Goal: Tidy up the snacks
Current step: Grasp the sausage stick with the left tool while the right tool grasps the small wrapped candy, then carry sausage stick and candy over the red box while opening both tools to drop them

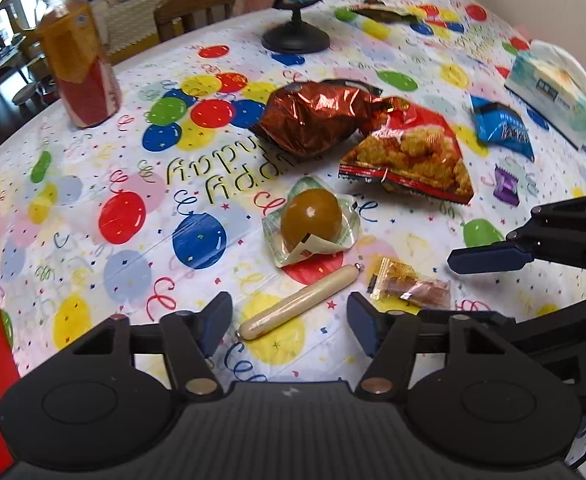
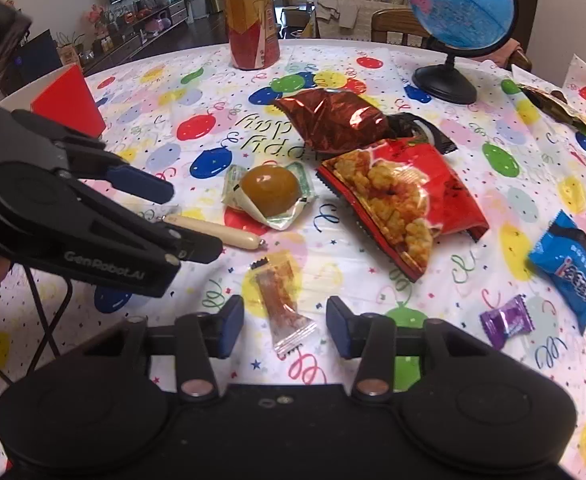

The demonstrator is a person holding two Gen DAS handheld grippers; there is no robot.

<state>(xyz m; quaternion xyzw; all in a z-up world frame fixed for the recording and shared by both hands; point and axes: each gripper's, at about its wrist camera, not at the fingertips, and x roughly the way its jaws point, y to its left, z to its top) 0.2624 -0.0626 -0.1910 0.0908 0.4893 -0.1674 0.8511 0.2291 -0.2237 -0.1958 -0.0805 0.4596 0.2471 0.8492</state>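
Between the blue pads of the left hand-held gripper lies a pale sausage stick, resting on the balloon-print surface. Its long axis runs diagonally in the left wrist view, from the near end by the left pad up and away to the right, where a small metal clip closes the tip. The jaws stand partly open on either side of the near end, and neither pad presses on it.

The right hand-held gripper is likewise partly open, holding nothing. A small clear-and-yellow snack packet lies flat between its pads, long axis running nearly straight away from the camera and leaning slightly left at the far end; its clear near end sits just inside the gap.

Beyond these sit a brown egg in an opened green-white wrapper, a red bag of fried snacks and a crumpled brown foil bag touching it. To the right lie a blue cookie packet and a purple candy.

A red box is cut off in the left wrist view. The globe loses its top there too. Print on the packets is too small to read.
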